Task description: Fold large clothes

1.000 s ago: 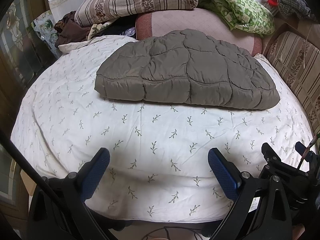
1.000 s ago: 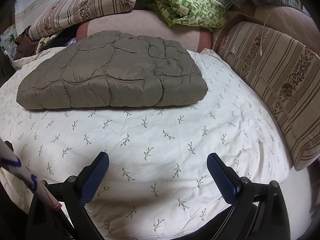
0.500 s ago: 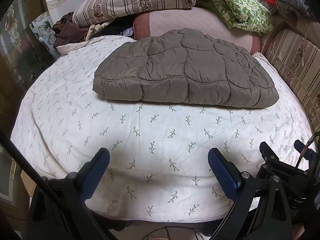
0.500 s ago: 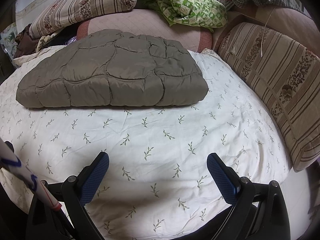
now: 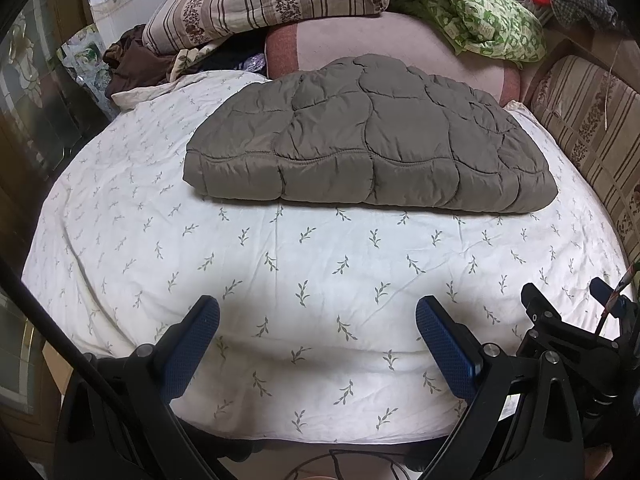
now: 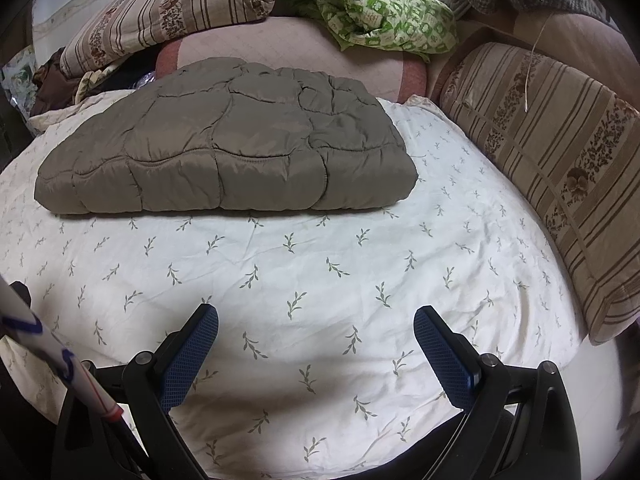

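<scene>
Both the left gripper (image 5: pixel 318 336) and the right gripper (image 6: pixel 316 336) hang with jaws spread wide and holding nothing, above the near part of the bed (image 5: pixel 320 264), well short of the folded brown quilted jacket (image 5: pixel 372 144) lying flat farther up the leaf-print sheet. Only the left wrist view shows the right gripper itself at its lower right edge, and dark brown clothing (image 5: pixel 132 68) heaped beyond the jacket's left end. Only the right wrist view shows the full striped cushion (image 6: pixel 560 168) alongside the jacket's right end.
</scene>
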